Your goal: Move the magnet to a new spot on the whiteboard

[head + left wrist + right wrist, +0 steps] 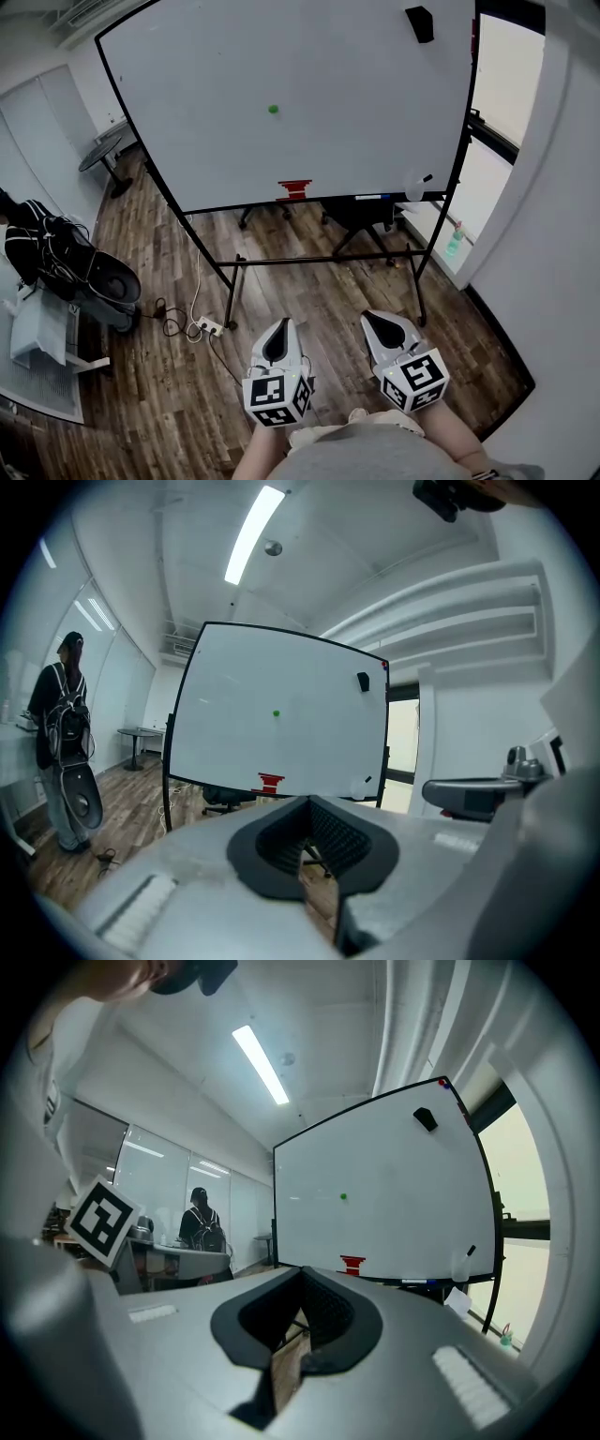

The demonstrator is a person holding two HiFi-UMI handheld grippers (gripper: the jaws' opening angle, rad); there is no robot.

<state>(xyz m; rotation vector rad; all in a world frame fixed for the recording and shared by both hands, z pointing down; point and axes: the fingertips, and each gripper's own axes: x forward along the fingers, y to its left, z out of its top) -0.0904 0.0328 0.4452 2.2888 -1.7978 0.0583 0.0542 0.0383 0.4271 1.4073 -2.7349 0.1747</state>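
Left gripper (279, 330) and right gripper (375, 322), fingers (258, 841) closed on nothing, hover well short of the whiteboard (281, 159) bearing green magnet (273, 109) and black eraser (419, 23).

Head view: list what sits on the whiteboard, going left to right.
green magnet → red object on the bottom ledge → black block in the top right corner

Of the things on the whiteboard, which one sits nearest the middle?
The small round green magnet, alone on the bare whiteboard. The black block sits in the top right corner, the red piece at the bottom edge.
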